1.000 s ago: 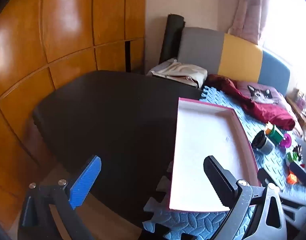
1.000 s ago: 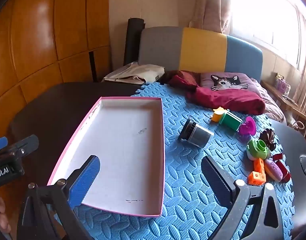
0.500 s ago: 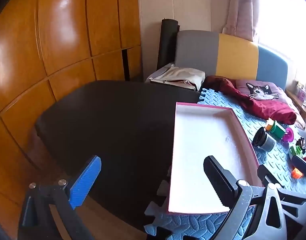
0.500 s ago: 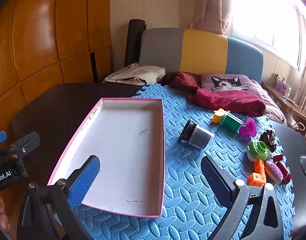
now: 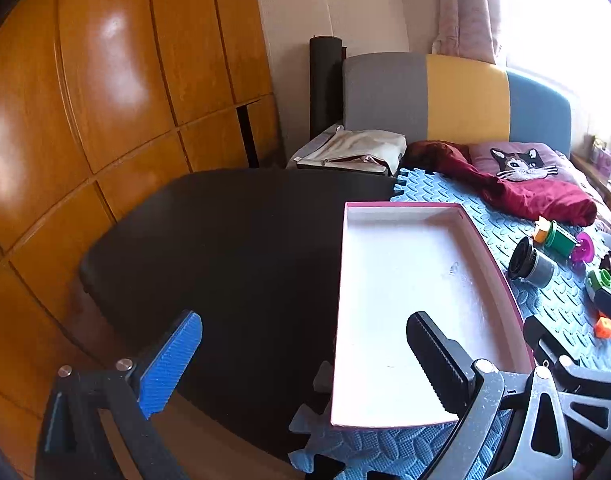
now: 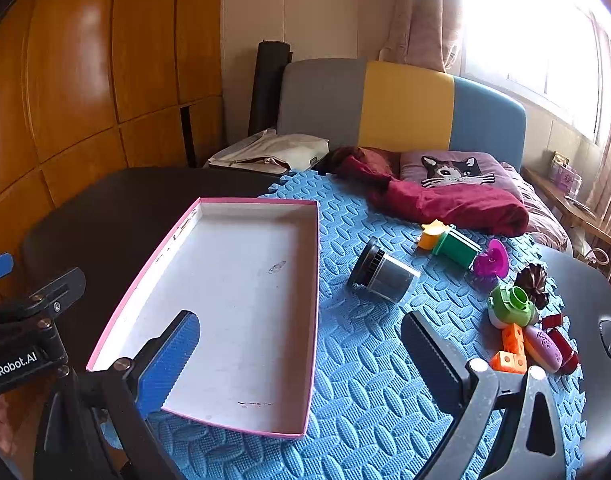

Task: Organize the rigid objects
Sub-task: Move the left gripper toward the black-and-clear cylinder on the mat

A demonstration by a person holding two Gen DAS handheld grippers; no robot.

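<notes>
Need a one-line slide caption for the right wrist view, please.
Right gripper, jaws open, hovers over the blue foam mat between an empty pink-rimmed tray and scattered toys.

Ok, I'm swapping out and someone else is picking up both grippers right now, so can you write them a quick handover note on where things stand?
Left gripper: open, holding nothing, hovering over the dark table beside the box.
Right gripper: open, holding nothing, above the near end of the blue foam mat.
Pink-rimmed box: on the mat's left part, nothing inside.
Toys lie loose on the mat to the right of the box: dark jar on its side, green cylinder, purple heart, green cup piece, orange blocks, a few small ones by them.
Done: nothing sorted yet.
Left: everything, presumably into the box.
</notes>
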